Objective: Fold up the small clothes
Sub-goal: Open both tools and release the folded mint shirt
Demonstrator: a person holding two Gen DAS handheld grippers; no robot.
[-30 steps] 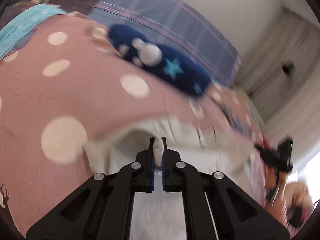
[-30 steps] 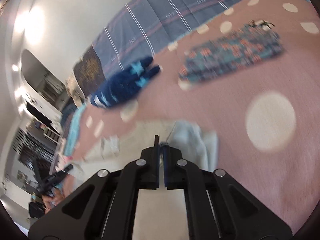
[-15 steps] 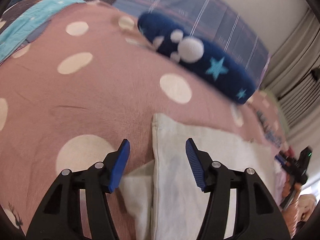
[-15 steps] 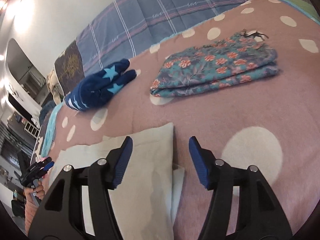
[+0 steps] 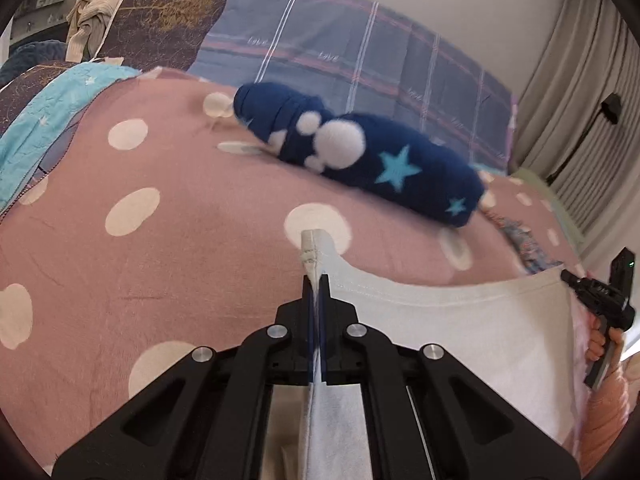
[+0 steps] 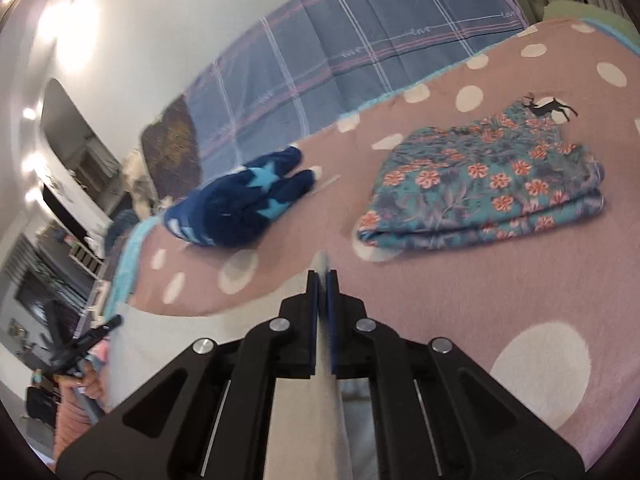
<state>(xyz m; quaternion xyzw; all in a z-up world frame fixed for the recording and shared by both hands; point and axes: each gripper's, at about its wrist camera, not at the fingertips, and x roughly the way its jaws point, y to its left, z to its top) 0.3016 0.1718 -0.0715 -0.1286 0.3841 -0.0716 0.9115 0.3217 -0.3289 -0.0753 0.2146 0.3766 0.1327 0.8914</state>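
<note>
A small white garment (image 5: 460,328) hangs stretched between my two grippers above a pink polka-dot bed cover (image 5: 160,248). My left gripper (image 5: 318,280) is shut on one top corner of it; a bit of hem sticks up past the fingertips. My right gripper (image 6: 321,276) is shut on the other corner, and the white cloth (image 6: 192,344) runs off to the left. Each gripper also shows at the edge of the other's view, the right one (image 5: 600,300) and the left one (image 6: 84,344).
A folded floral garment (image 6: 484,188) lies on the bed cover (image 6: 500,288) to the right. A rolled dark blue garment with stars (image 5: 360,156) lies further back. A plaid blue sheet (image 5: 360,68) and a patterned pillow (image 5: 168,20) stand behind. Curtains (image 5: 592,120) hang at right.
Both grippers were shut a second ago, opened over the flat white garment's corners half a second ago, and are now shut on those corners with the cloth lifted and stretched.
</note>
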